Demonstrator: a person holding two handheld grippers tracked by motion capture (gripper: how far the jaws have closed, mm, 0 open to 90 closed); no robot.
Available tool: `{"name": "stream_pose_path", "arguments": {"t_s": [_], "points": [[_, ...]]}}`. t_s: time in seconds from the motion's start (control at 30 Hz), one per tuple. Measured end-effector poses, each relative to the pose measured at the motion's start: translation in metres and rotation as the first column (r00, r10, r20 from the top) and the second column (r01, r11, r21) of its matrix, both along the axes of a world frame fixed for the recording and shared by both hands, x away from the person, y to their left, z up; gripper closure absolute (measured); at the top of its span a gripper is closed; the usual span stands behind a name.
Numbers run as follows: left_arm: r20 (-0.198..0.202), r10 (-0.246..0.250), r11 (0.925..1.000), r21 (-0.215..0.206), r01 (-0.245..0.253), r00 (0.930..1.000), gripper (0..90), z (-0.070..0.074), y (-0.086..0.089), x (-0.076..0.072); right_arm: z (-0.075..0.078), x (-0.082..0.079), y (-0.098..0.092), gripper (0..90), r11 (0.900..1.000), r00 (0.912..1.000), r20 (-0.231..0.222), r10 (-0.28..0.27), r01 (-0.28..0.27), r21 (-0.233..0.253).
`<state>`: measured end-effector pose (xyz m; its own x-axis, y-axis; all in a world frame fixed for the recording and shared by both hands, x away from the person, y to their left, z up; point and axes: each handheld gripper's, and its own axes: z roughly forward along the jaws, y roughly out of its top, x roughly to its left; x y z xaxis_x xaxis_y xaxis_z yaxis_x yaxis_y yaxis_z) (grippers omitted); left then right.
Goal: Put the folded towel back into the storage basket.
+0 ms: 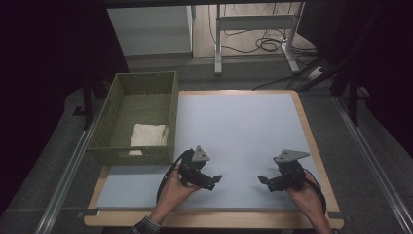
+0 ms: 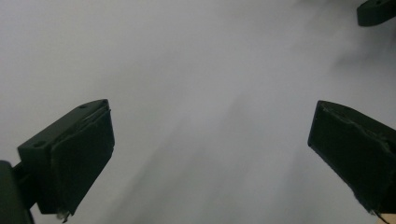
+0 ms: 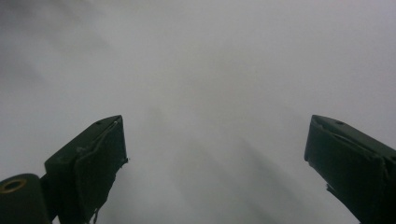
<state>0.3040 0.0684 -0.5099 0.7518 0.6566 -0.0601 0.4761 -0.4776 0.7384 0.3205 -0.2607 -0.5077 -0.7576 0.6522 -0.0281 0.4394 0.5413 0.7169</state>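
1. The folded white cloth lies inside the green woven basket, at the end of the basket nearest the person, resting against that near wall. It is the item closest to the grippers and is judged to be the object of the work.
2. The basket stands at the far-left edge of the pale grey mat, partly off it.
3. The left gripper is held low over the mat, just right of the basket's near corner. Its jaws stand wide apart with nothing between them; this is confirmed in the left gripper view, where bare mat lies between the pads.
4. The right gripper is well to the right of the basket, facing the left one. Its jaws are likewise spread and empty, as the right gripper view shows.
5. Judgement: the hands appear to be at rest, and the step is either just closing or about to start.
6. Recommendation: if the cloth is to be lifted, lead with the left gripper, enter from above clear of the basket wall, and pinch a raised fold rather than the flat face.
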Motion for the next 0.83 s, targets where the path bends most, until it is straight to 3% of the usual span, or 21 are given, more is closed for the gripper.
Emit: {"name": "stream_pose_path", "arguments": {"t_s": [0.27, 0.47, 0.53, 0.83], "points": [[-0.014, 0.026, 0.9997, 0.004, -0.026, 0.9996, 0.7, -0.021, 0.009, -0.010, -0.018, -0.004, 0.004, 4.9, 1.000, 0.9998, 0.000, 0.020, -0.020, 0.015], [-0.021, 0.045, 0.9982, 0.041, -0.044, 0.9988, 0.5, -0.036, 0.012, -0.013, -0.024, -0.008, 0.013, 4.4, 0.999, 0.9991, 0.019, 0.039, -0.038, -0.036], [-0.028, 0.066, 0.9966, 0.052, -0.065, 0.9974, 0.8, -0.036, 0.011, -0.012, -0.025, -0.008, 0.014, 4.4, 0.998, 0.9990, 0.018, 0.040, -0.039, -0.039], [-0.025, 0.059, 0.9962, 0.066, -0.057, 0.9980, 0.0, -0.037, 0.010, -0.012, -0.026, -0.006, 0.013, 4.4, 0.999, 0.9993, -0.001, 0.036, -0.036, -0.029]]}}
